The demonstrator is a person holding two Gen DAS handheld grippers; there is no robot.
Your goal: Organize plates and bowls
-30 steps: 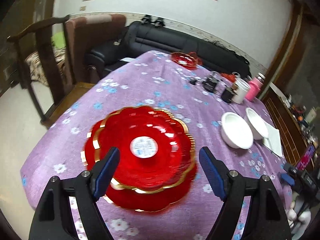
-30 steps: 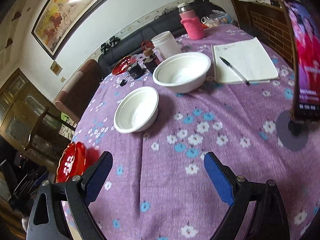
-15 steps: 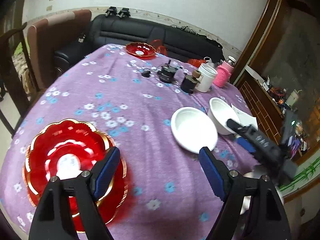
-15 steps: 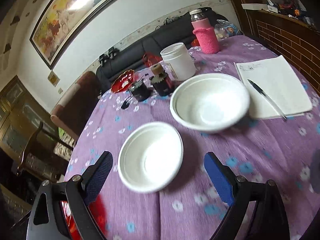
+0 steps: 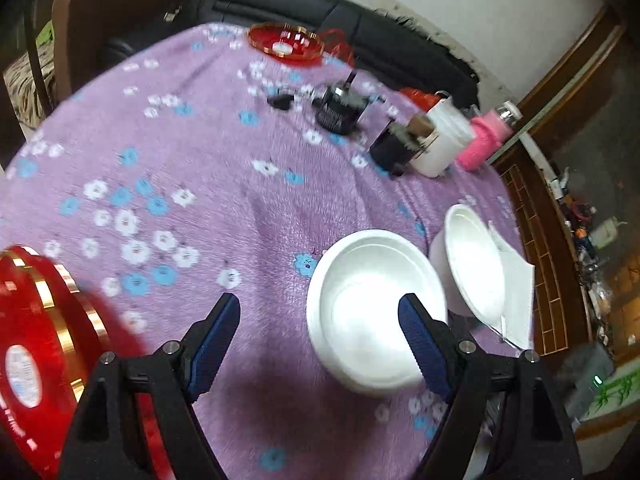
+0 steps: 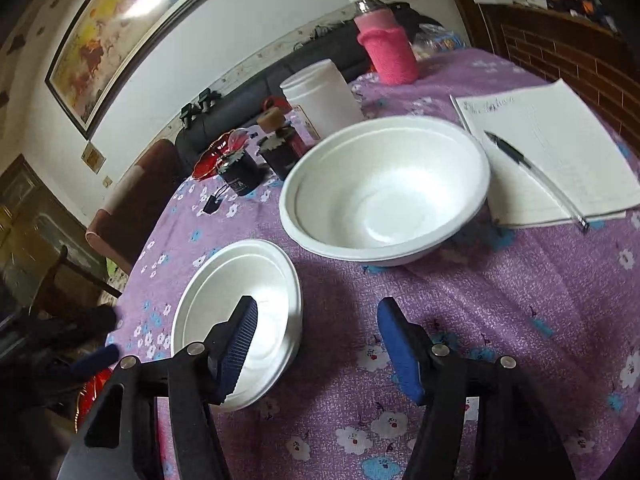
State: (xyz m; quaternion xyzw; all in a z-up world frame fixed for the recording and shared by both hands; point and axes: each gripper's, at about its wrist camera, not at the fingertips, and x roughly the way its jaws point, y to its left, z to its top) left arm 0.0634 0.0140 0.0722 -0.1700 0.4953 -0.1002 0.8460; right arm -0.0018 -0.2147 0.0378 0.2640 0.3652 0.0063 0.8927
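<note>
Our right hand-held gripper point(image 6: 316, 340) had just been narrowing its jaws, which were still apart, over the near rim of the smaller white bowl point(image 6: 236, 320); its left pad hung inside the rim, the other outside, and we could not tell whether either touched. Our left hand-held gripper point(image 5: 320, 344) stood open with nothing between its pads, its right pad above that same bowl point(image 5: 372, 312). Just beyond sat the larger white bowl point(image 6: 384, 188), close beside the smaller one on the purple flowered worktop point(image 6: 500, 304). The stacked red plates point(image 5: 36, 344) lay at the left edge of the left wrist view, well apart from the bowls, and another red plate point(image 5: 286, 42) sat at the far side. We judged the step to be taking the smaller bowl by its rim; next called for closing on that rim, lifting, and nesting it in the larger bowl.
</note>
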